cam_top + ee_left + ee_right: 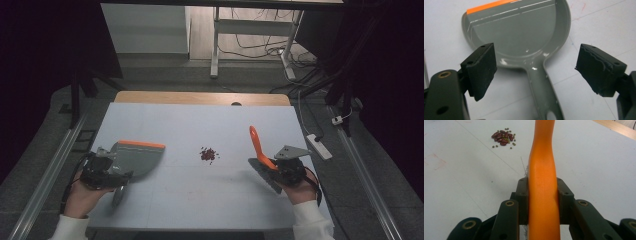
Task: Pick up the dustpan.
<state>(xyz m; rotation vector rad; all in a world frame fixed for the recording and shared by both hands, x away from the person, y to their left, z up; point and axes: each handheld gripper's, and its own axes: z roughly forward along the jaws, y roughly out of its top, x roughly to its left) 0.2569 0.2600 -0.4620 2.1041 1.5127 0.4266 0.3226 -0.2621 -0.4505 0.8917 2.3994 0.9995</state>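
A grey dustpan point(140, 156) with an orange front lip lies flat at the table's left. My left gripper point(120, 176) hovers over its handle. In the left gripper view the jaws stand wide open on either side of the dustpan handle point(540, 85), not touching it. My right gripper point(281, 169) is shut on the orange handle of a brush point(257, 144); its grey bristles point(265, 176) hang toward the table. In the right gripper view the orange handle point(543, 177) is clamped between both jaws. A small pile of red beans point(209, 154) point(503, 138) lies mid-table, between dustpan and brush.
The white table top point(200, 200) has a wooden strip point(200, 97) along its far edge. A white power strip point(320, 146) lies off the right edge. A desk frame point(215, 45) and cables stand on the floor beyond.
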